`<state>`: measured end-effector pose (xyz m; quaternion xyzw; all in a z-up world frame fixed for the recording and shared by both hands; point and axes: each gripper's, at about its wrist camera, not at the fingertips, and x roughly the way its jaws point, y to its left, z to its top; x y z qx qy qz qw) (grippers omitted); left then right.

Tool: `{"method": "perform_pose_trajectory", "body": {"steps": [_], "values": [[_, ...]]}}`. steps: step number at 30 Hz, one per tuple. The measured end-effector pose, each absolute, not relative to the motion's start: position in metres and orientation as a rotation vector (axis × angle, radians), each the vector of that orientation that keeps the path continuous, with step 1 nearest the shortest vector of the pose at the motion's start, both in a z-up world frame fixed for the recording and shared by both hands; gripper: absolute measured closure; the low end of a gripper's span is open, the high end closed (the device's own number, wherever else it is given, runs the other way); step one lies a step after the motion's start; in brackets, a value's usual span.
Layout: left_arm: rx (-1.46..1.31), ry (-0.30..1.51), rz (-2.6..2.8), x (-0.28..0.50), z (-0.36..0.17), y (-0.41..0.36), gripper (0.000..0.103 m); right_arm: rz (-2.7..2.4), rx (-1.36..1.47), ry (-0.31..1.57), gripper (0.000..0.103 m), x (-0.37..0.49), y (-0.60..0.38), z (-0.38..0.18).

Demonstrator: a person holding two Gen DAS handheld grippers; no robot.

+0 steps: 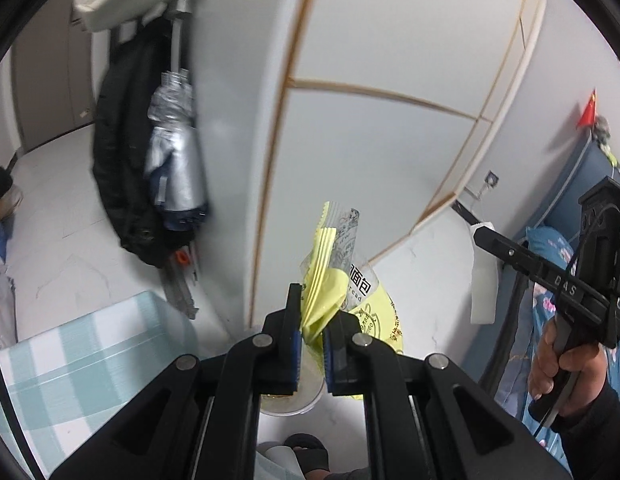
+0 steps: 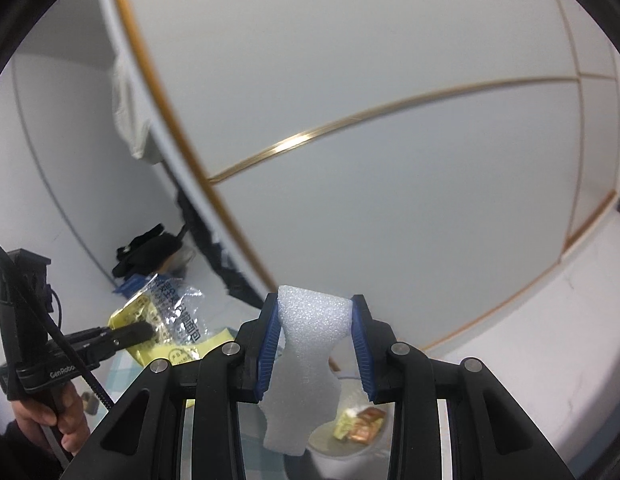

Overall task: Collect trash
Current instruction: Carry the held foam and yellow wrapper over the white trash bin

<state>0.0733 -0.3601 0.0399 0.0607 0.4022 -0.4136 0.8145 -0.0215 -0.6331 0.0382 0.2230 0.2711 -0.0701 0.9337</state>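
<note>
White wardrobe doors fill the background as your left gripper (image 1: 312, 340) pinches a yellow bread wrapper (image 1: 334, 276) and your right gripper (image 2: 316, 344) clamps white foam (image 2: 306, 364); both hang above the bin (image 2: 342, 436), seemingly awaiting release.

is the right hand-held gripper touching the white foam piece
Touching. The right wrist view shows the right hand-held gripper with both blue pads pressed into the white foam piece, pinching it.
</note>
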Motion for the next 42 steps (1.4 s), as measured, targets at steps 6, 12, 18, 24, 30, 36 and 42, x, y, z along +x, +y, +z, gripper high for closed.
{"method": "perform_pose_trajectory", "body": {"steps": [6,12,18,24,30,36,42], "values": [[0.160,0.915,-0.929,0.074,0.012,-0.391,0.098,-0.243,0.564,0.584,0.070,-0.035,-0.684,-0.003],[0.205,0.992,-0.914,0.083,-0.025,-0.409,0.098,-0.277,0.638,0.668,0.070,-0.028,-0.707,-0.059],[0.282,1.071,-0.874,0.095,-0.062,-0.423,0.098,-0.251,0.721,0.766,0.070,-0.006,-0.710,-0.122],[0.405,1.187,-0.793,0.105,-0.104,-0.441,0.098,-0.194,0.791,0.848,0.070,0.023,-0.696,-0.171],[0.523,1.257,-0.744,0.103,-0.128,-0.452,0.098,-0.157,0.876,0.936,0.070,0.052,-0.686,-0.214],[0.654,1.342,-0.712,0.107,-0.155,-0.466,0.098,-0.129,0.911,0.964,0.070,0.078,-0.677,-0.239],[0.696,1.452,-0.654,0.115,-0.185,-0.464,0.098,-0.105,0.903,1.005,0.070,0.089,-0.672,-0.269]]}}
